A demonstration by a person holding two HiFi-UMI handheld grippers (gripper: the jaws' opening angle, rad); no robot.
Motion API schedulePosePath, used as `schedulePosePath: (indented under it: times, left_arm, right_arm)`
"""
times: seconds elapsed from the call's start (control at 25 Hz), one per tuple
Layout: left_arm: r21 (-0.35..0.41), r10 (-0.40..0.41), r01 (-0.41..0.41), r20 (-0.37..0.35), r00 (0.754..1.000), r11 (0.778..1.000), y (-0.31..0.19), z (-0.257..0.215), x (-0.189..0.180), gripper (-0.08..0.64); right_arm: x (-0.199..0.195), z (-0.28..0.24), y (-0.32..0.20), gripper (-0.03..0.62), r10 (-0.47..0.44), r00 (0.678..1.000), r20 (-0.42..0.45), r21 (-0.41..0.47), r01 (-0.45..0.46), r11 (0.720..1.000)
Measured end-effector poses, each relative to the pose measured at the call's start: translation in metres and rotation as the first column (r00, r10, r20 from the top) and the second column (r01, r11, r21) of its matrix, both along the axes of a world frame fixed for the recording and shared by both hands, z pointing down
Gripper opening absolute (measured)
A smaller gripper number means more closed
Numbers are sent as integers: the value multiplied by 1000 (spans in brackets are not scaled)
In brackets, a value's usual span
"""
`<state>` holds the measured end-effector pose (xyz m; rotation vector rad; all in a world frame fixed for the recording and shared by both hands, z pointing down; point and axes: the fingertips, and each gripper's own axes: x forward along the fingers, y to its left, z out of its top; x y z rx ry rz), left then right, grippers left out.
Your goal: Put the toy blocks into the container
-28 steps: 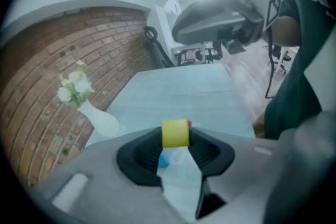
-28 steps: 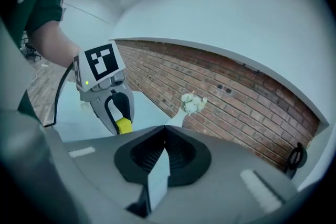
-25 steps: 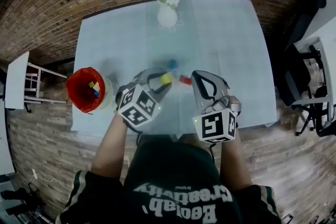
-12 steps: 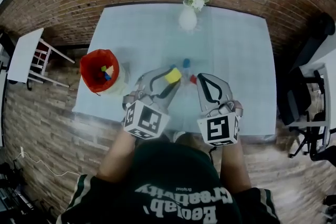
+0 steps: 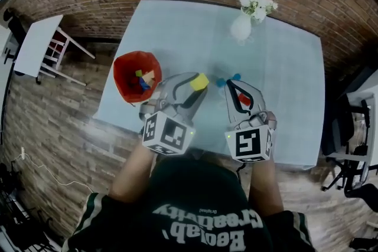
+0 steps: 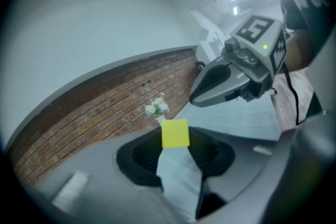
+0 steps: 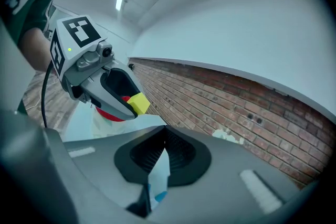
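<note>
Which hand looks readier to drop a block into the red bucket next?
The left gripper: it grips the yellow block, and the red bucket stands on its side of the table. The right gripper holds nothing.

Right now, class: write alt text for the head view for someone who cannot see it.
The left gripper holds a yellow block over a table, near a red container with blocks inside. The right gripper, shut, hovers by blue blocks and a red block; a vase stands beyond.
</note>
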<state>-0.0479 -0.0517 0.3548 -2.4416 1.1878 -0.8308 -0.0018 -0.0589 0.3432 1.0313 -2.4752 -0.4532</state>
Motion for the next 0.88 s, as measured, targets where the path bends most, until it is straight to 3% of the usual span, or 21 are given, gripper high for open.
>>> schedulePosePath:
  times: [0.48,0.64,0.88]
  left_arm:
    - [0,-190,190,65,980,982,-11,-3,-187,147]
    - [-53,-229,235,92,969,971,-2,17,-228,147]
    - [-75,-208,218,126,970,973,-4,31,-247,149]
  right_arm:
    - [-198,-4,-14,6,-227,974,-22,9,227,974]
    - [-233,5,-7,6,-257,966,-40,-8,257,966]
    - [-255,2,-10,6,-254,966,-54,-2,254,967]
